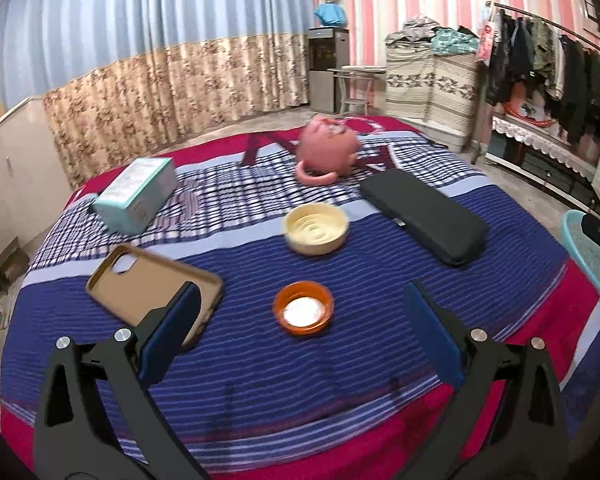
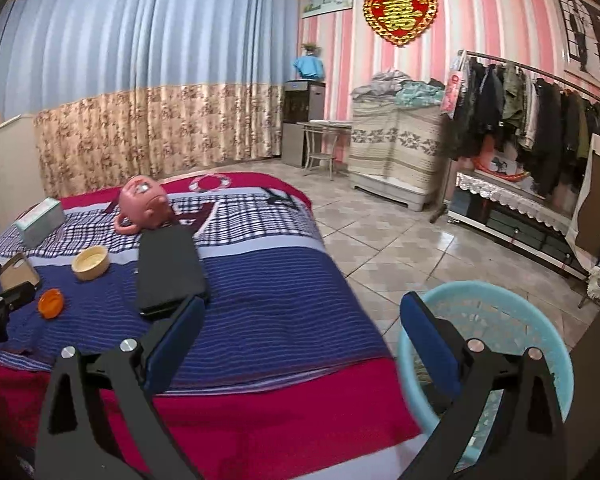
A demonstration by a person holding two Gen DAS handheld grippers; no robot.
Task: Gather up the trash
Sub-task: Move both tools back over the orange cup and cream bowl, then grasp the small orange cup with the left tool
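An orange cap with a white inside lies open side up on the striped bed cover, straight ahead of my left gripper, which is open and empty above the bed's near edge. The cap also shows in the right wrist view. A cream lid lies beyond it, also seen from the right. A light blue basket stands on the floor beside the bed. My right gripper is open and empty, between the bed's edge and the basket.
On the bed lie a tan phone case, a teal box, a black flat case and a pink toy. A clothes rack and a covered cabinet stand across the tiled floor.
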